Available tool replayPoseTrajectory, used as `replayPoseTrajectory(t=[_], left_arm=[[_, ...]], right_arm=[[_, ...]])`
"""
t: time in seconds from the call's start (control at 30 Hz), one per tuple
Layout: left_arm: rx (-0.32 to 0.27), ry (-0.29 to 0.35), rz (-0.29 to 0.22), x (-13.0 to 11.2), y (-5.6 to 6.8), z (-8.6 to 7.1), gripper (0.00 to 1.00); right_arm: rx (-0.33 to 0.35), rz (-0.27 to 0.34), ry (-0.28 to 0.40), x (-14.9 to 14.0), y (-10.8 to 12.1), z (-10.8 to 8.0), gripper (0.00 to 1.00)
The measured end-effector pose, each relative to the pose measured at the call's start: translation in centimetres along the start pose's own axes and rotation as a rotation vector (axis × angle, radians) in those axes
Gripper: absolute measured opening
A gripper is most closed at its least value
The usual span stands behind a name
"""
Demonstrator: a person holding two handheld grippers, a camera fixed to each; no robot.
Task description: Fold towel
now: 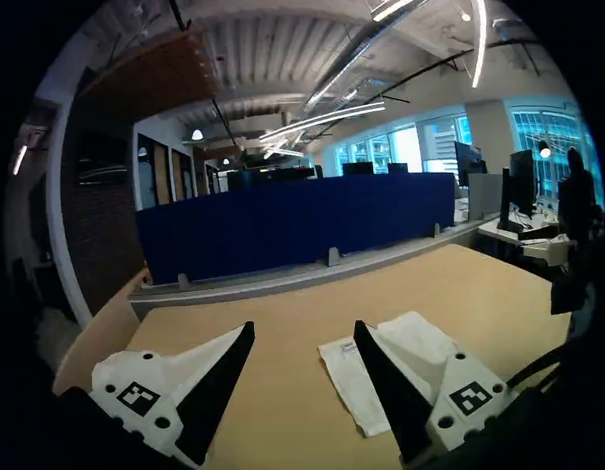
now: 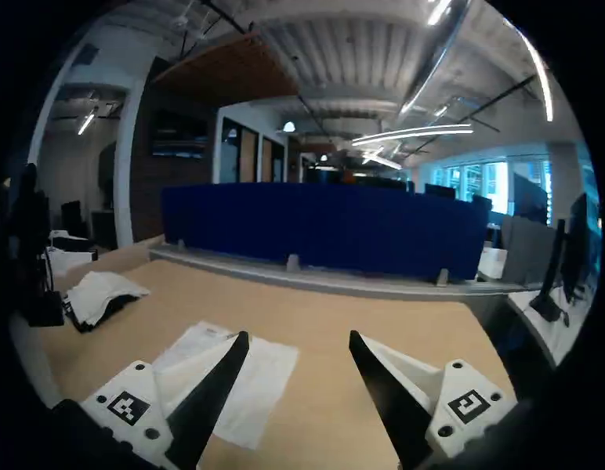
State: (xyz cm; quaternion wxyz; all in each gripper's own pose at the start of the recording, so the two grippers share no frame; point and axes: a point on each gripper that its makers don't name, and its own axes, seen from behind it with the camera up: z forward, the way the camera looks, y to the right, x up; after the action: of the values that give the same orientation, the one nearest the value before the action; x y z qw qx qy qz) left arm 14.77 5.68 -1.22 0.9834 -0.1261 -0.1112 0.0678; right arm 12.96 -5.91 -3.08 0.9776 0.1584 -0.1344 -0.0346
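Observation:
A white towel [image 1: 381,368] lies flat on the light wooden table [image 1: 302,329], partly behind the right finger of my left gripper [image 1: 302,345]. That gripper hovers open above the table with nothing between its fingers. In the right gripper view the same towel [image 2: 255,380] lies at lower left, partly under the left finger. My right gripper [image 2: 298,352] is also open and holds nothing.
A blue divider panel [image 1: 302,219] runs along the table's far edge on a grey rail [image 2: 318,278]. A pile of white cloths [image 2: 99,298] sits at the table's left end. Desks with monitors [image 1: 522,188] stand to the right, where a person [image 1: 577,196] stands.

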Motion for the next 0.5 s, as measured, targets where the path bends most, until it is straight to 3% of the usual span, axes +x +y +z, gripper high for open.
replayPoseTrajectory(t=[0.27,0.4,0.5], left_arm=[[-0.177,-0.155,0.045,-3.3,2.8,0.7,0.94],[-0.254,-0.220,0.085,-4.7,4.2,0.6,0.94],[-0.292,-0.257,0.110,-5.7,4.7,0.5,0.94]], right_arm=[[0.149,0.026,-0.190,-3.2,-2.5,0.4,1.00],[0.190,-0.036,-0.295,-5.4,-3.4,0.4,1.00],[0.214,-0.075,-0.328,-6.3,-4.2,0.4,1.00]])
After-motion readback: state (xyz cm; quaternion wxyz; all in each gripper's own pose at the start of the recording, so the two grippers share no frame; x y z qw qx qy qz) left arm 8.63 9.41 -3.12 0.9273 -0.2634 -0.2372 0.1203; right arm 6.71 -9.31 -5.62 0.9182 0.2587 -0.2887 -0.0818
